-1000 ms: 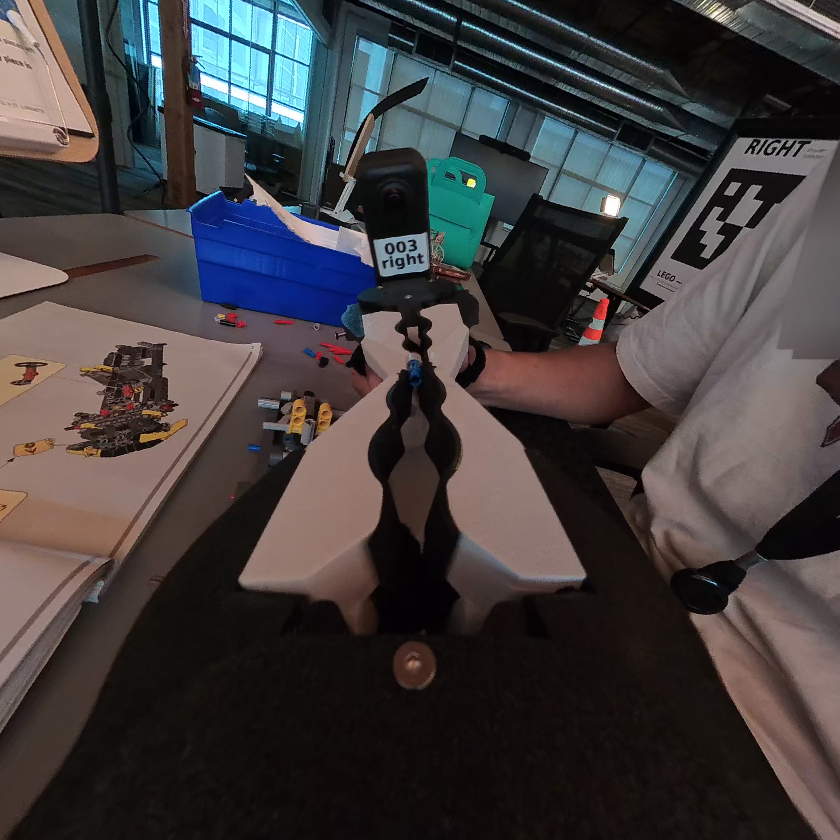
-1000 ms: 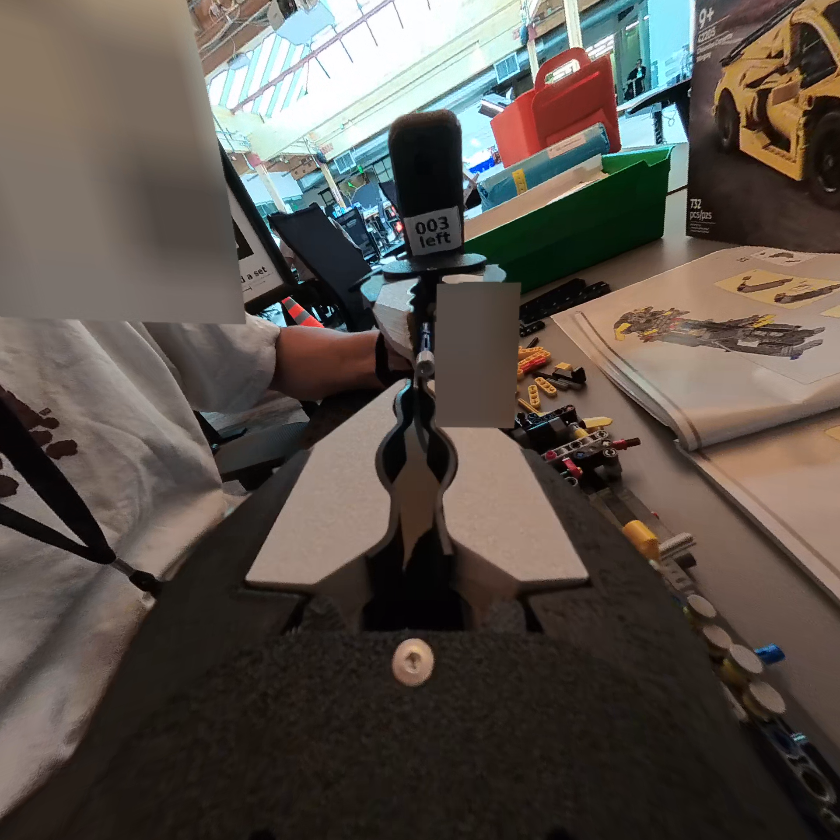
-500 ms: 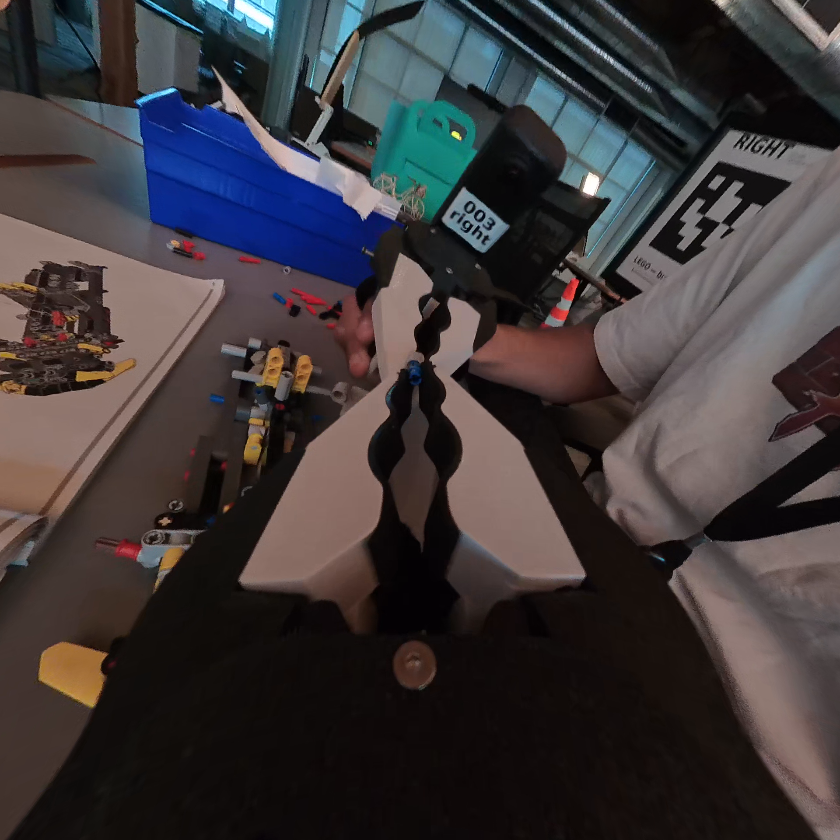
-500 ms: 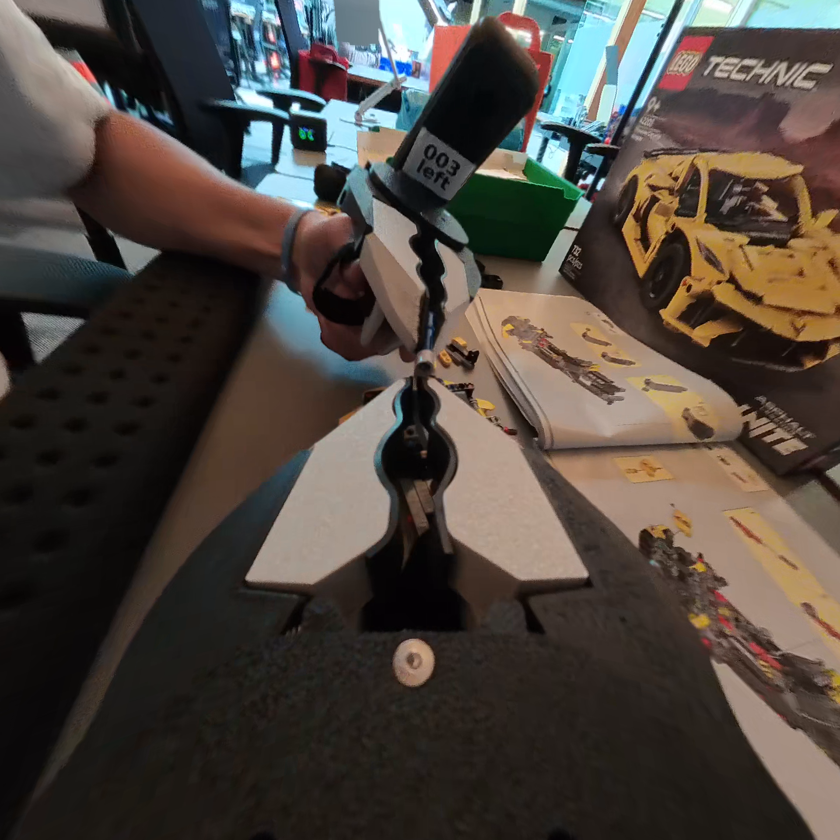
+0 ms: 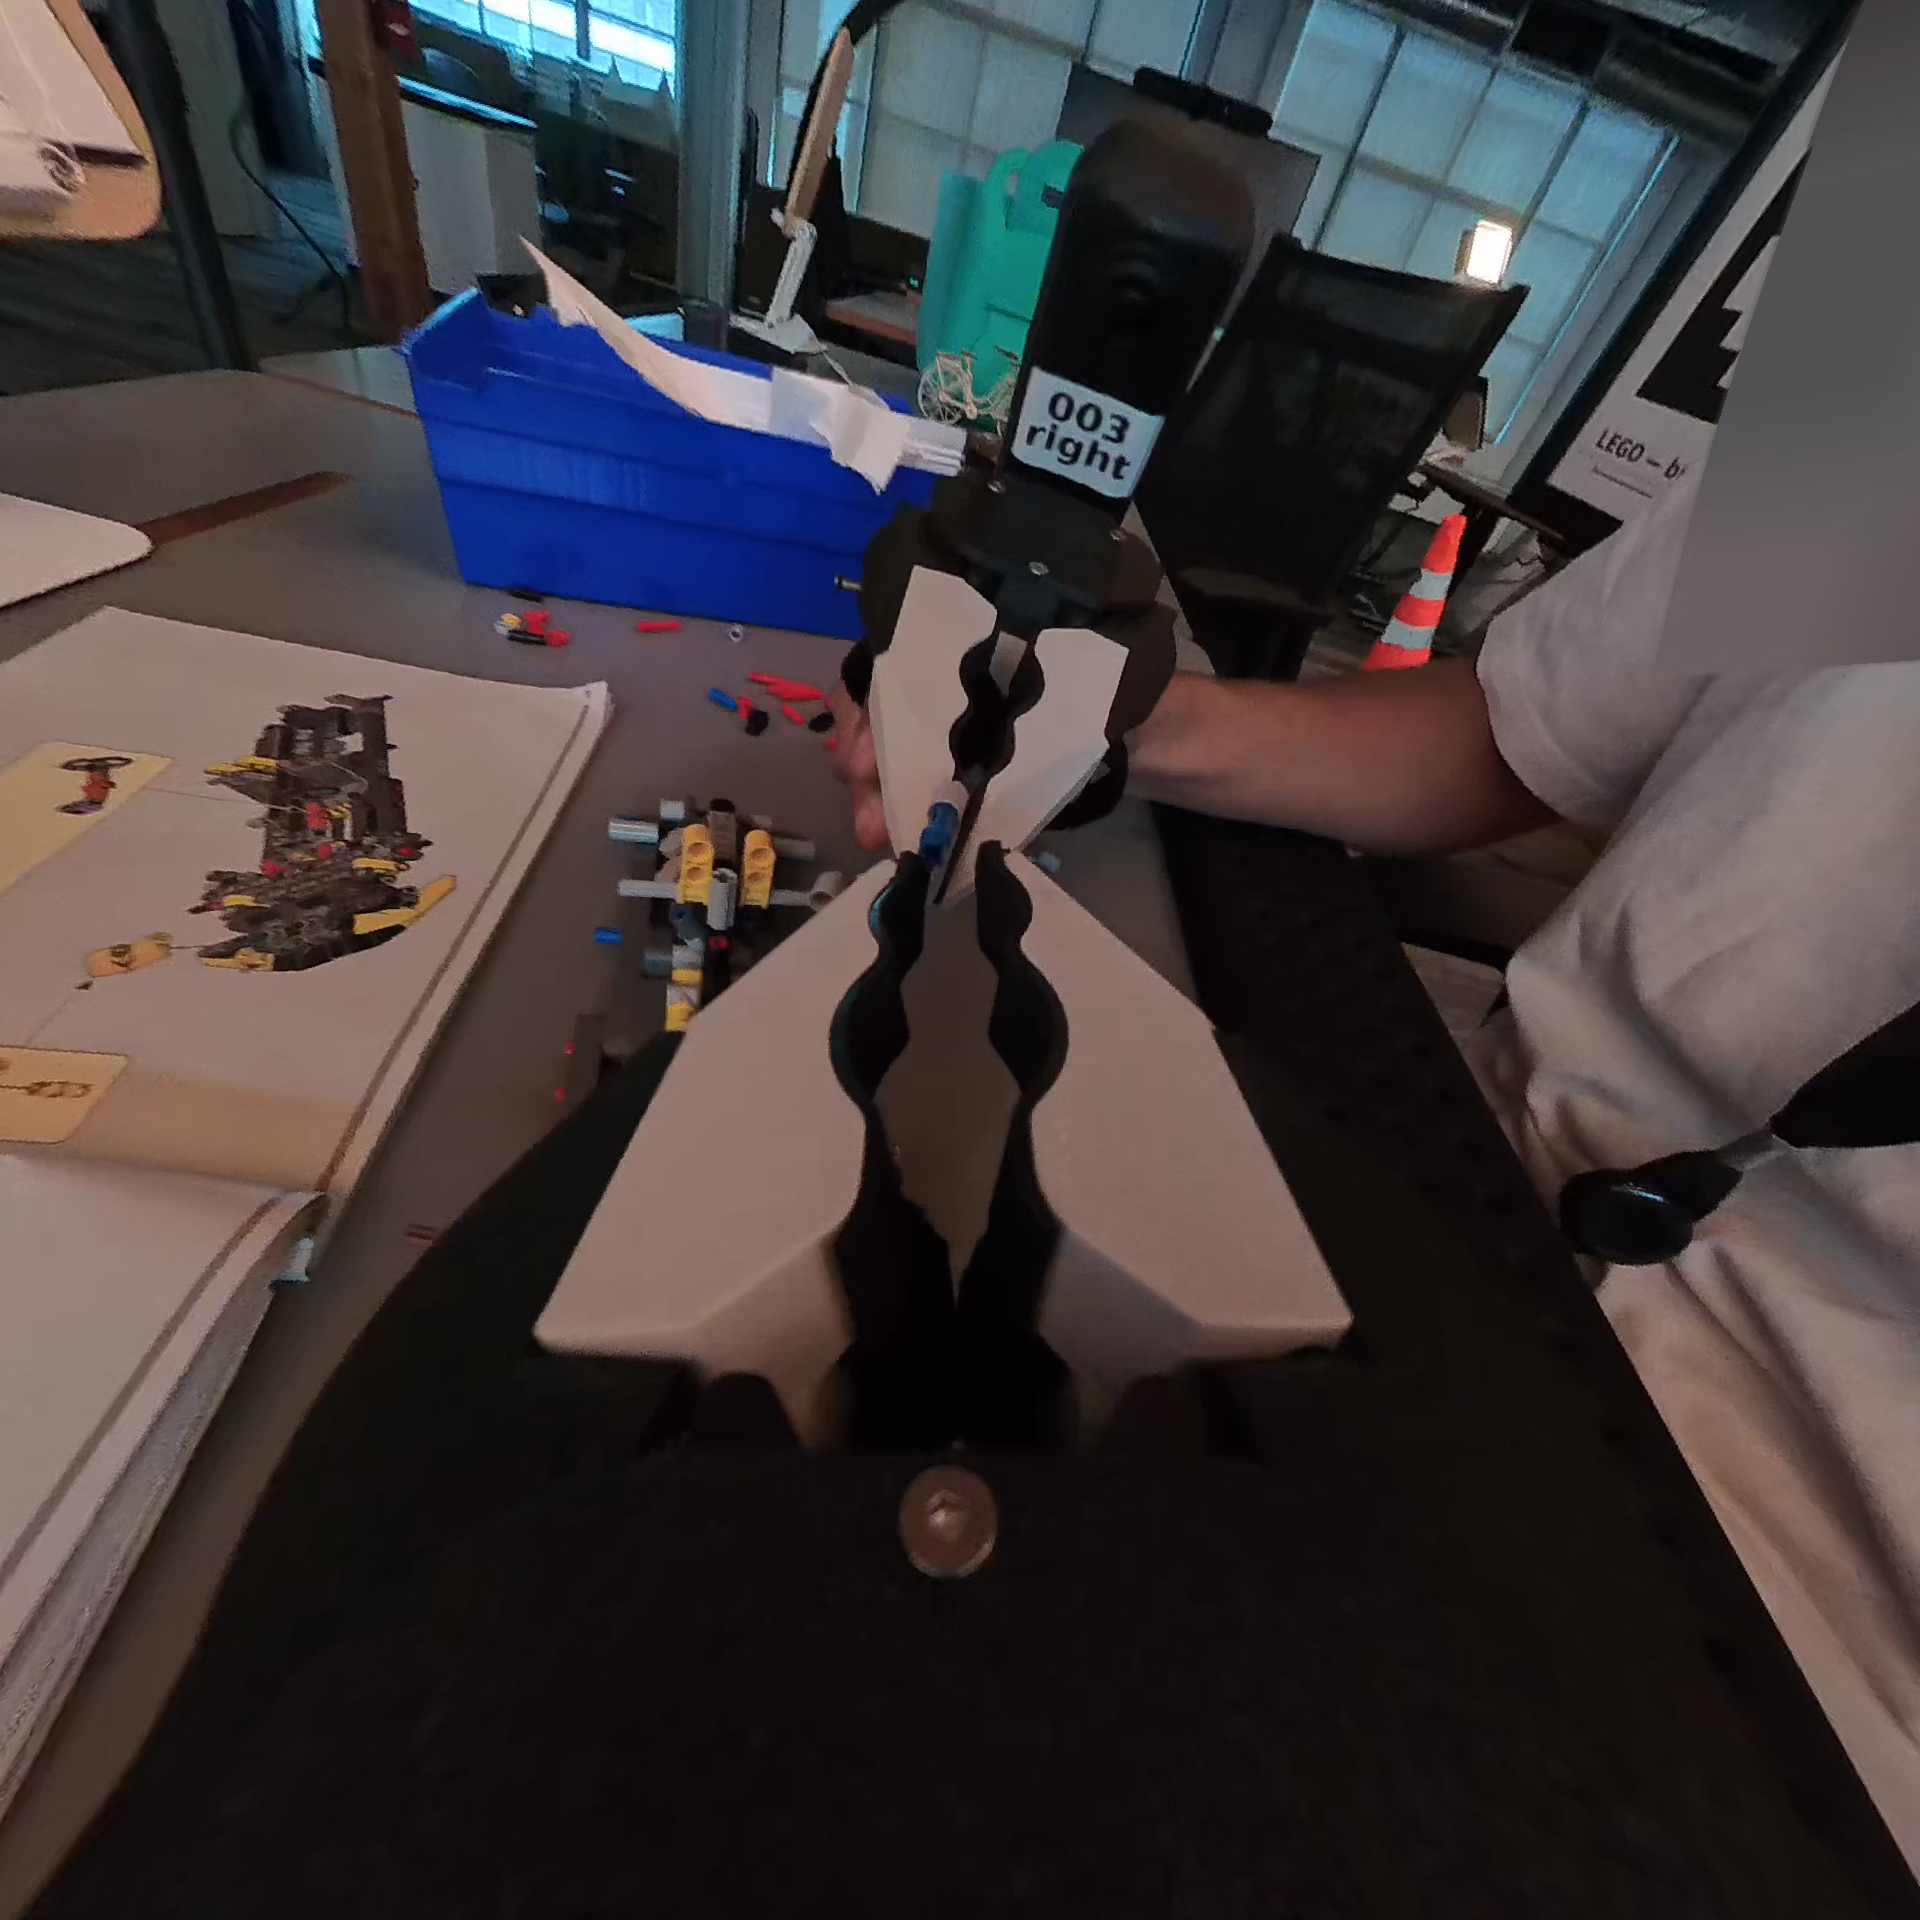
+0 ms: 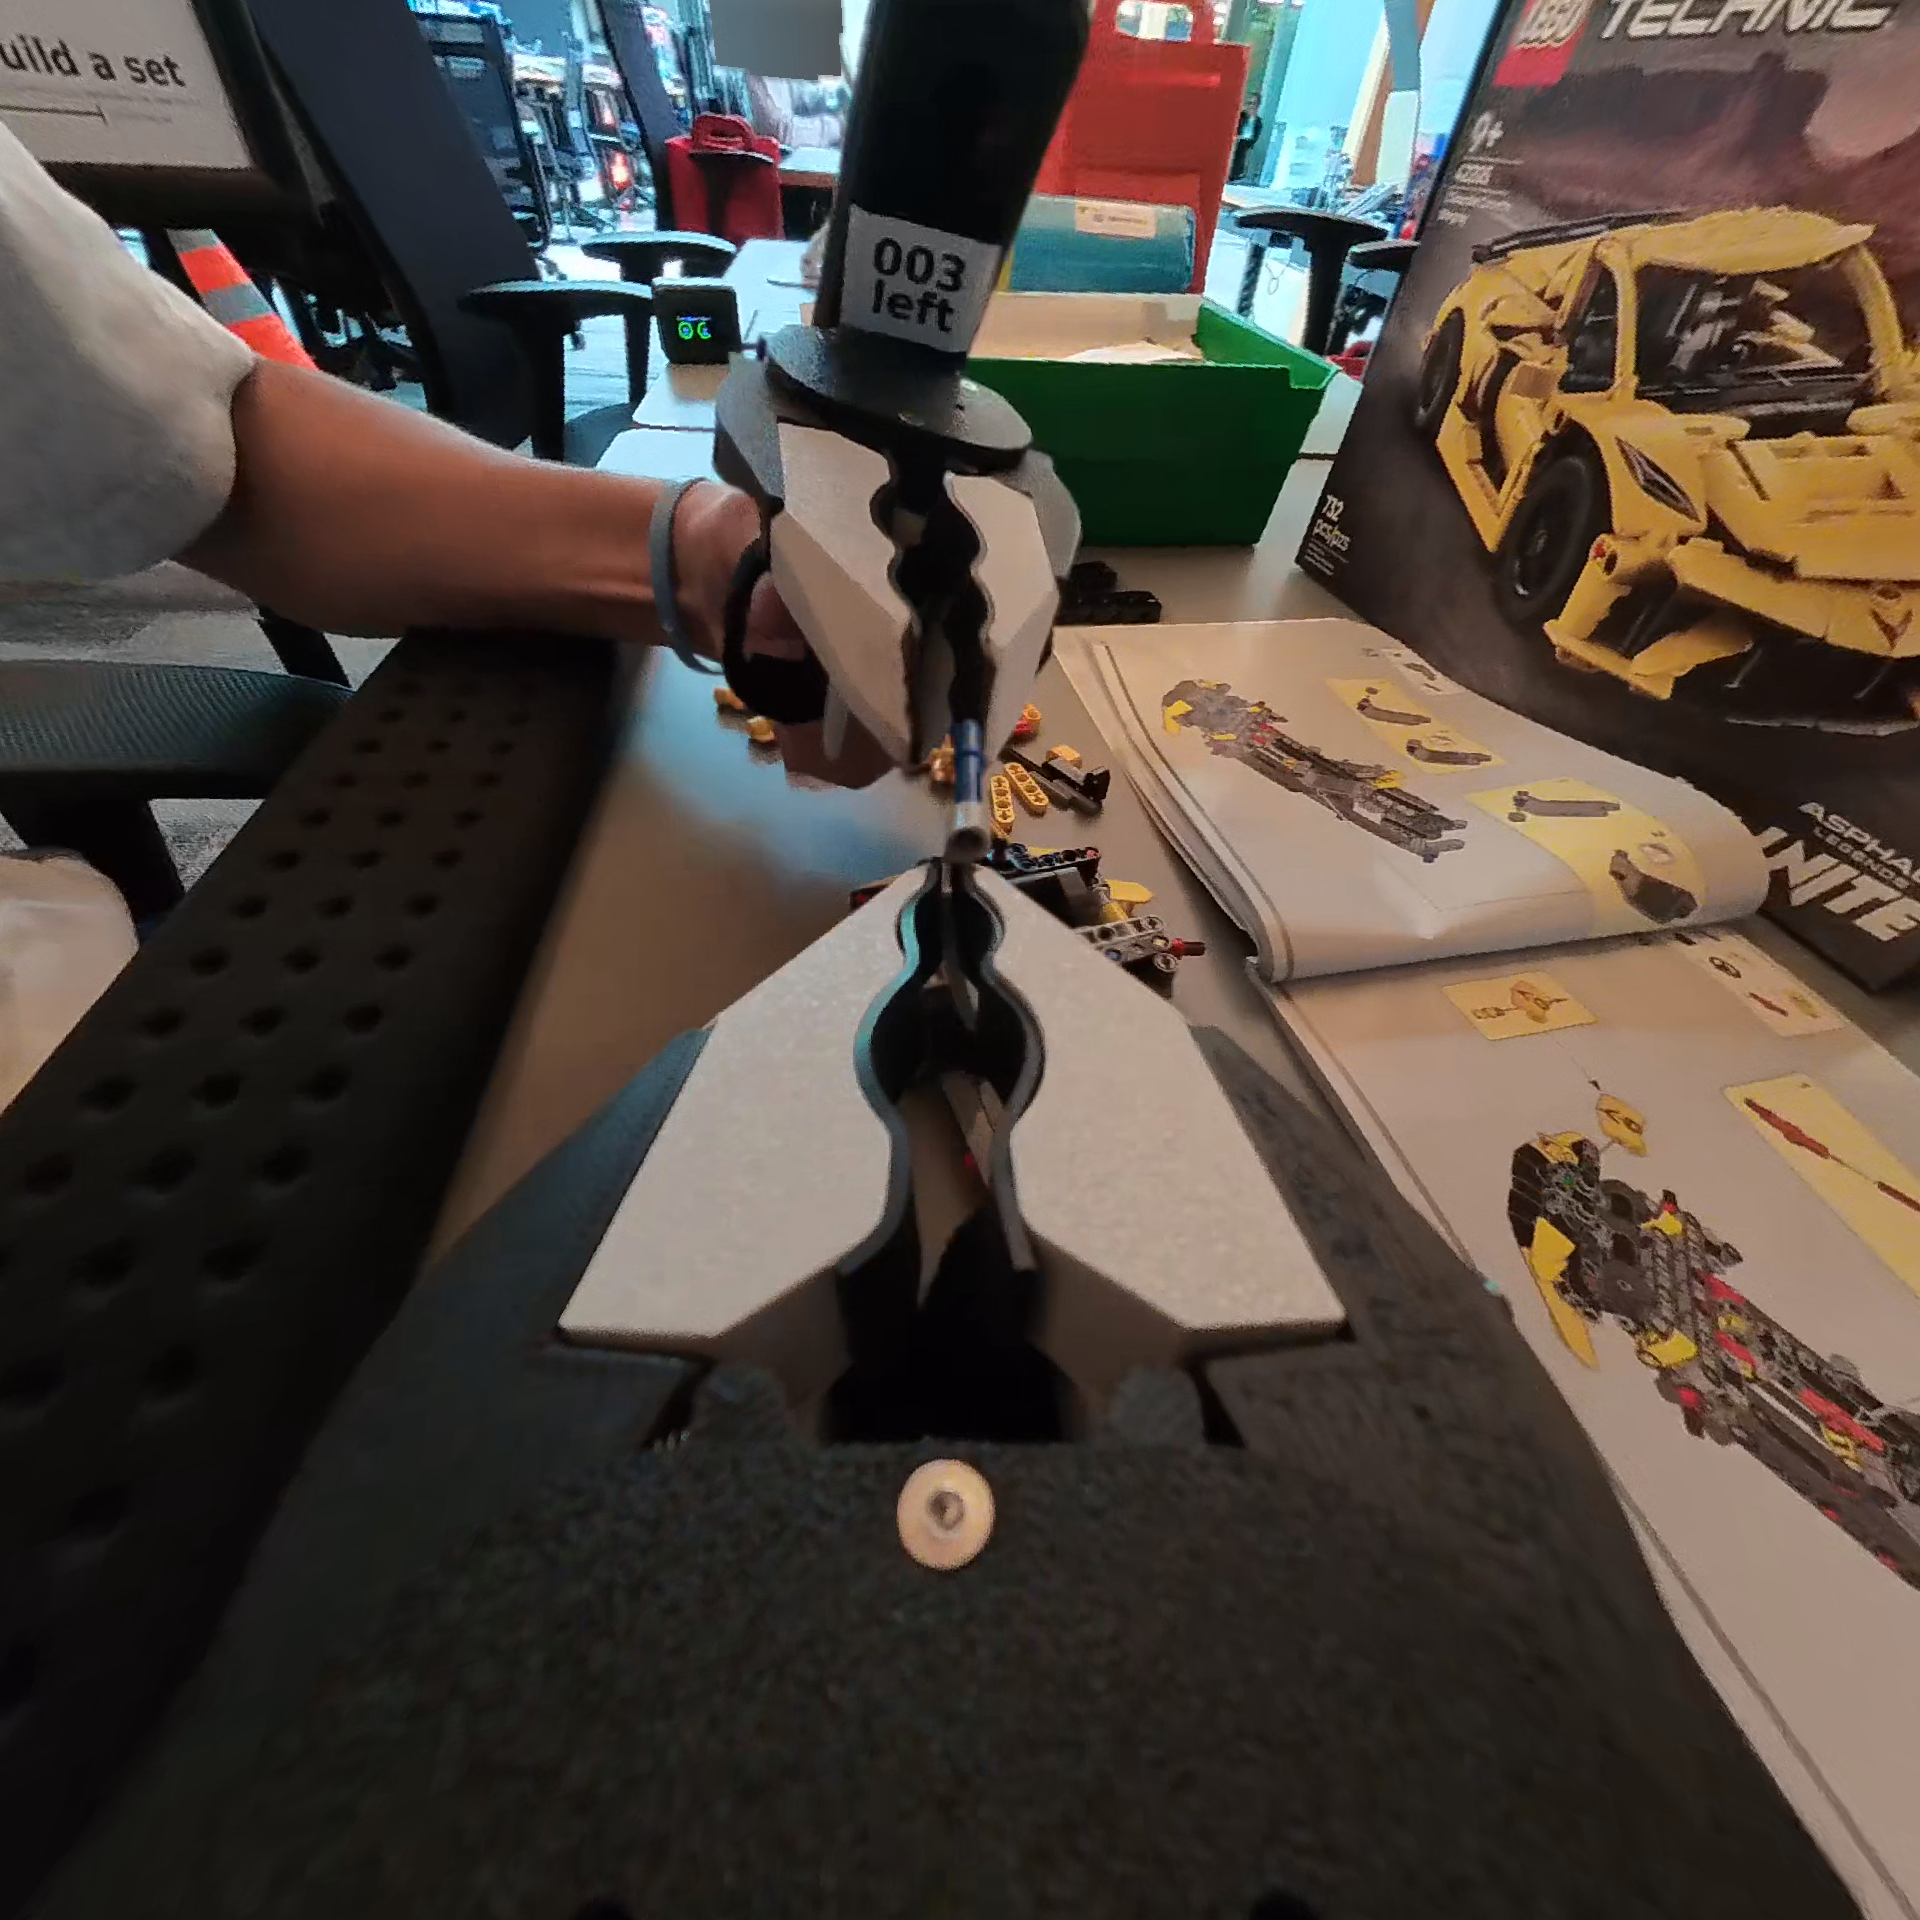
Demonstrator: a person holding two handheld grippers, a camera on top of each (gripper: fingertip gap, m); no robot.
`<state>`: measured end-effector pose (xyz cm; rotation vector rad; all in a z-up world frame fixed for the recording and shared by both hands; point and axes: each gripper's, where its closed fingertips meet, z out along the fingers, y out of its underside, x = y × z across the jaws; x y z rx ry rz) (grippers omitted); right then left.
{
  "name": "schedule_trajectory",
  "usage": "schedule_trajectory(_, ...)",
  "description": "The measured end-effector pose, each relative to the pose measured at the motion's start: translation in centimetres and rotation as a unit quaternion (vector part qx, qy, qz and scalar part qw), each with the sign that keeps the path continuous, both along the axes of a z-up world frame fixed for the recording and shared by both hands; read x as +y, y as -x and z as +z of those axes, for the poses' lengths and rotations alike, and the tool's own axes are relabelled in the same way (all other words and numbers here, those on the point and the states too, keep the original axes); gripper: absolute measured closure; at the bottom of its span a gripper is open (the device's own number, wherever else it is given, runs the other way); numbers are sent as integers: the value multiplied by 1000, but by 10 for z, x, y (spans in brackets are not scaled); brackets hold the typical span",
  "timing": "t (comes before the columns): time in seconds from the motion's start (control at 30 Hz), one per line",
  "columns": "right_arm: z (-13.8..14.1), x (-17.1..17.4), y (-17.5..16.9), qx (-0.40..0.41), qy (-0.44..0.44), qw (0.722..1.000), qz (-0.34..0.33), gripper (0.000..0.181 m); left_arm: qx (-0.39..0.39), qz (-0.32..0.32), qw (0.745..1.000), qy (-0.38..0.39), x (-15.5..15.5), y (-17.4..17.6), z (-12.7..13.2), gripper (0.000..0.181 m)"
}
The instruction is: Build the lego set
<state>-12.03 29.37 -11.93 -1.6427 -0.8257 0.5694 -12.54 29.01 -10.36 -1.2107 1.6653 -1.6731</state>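
I am mid-air on a small sub-assembly, well above the counter. My right gripper has its jaws all but closed on a thin grey axle that runs back between them. My left gripper meets it tip to tip. Its jaws are parted by a narrow gap, with a blue pin at their tips against the nine-o'clock side. I cannot tell whether they actually pinch it. In the right wrist view the pin sits in line with a pale sleeve at the axle's end.

I judge the step to be pushing pin and axle end together. Next I need both tools kept on one line and a straight, gentle press, without bending the axle.

How deep the joint is seated is too small to read. The part-built chassis lies on the counter at ten o'clock of my left tips, beside the open instruction book, whose near page is cut off.
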Motion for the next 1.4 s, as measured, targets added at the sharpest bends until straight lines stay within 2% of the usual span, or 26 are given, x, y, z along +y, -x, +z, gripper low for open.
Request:
schedule_trajectory(0.13,-4,0,-5,-7,9,1000,-8,180,-4,-5,1000,7,1,2,3,172)
schedule_trajectory(0.3,-4,-1,-4,-8,12,1000,-3,180,13,6,1000,5,4,-1,-3,162)
schedule_trajectory(0.37,-6,-3,-1,-9,15,1000,7,180,14,10,1000,9,5,-2,-3,163)
schedule_trajectory(0.47,-8,-6,5,-14,19,1000,19,180,10,1,1000,7,1,0,-3,176)
schedule_trajectory(0.83,-4,-7,5,-2,17,1000,22,180,11,-13,1000,-12,-3,3,-6,178)
schedule_trajectory(1.17,-6,-10,5,-8,19,999,26,180,5,-26,1000,7,-7,3,-5,178)
schedule_trajectory(1.33,-23,-16,20,-72,8,996,50,179,16,-55,998,25,-13,6,-6,179)
schedule_trajectory(1.4,-23,-14,27,-73,2,996,50,180,19,-63,998,21,-15,7,-8,179)
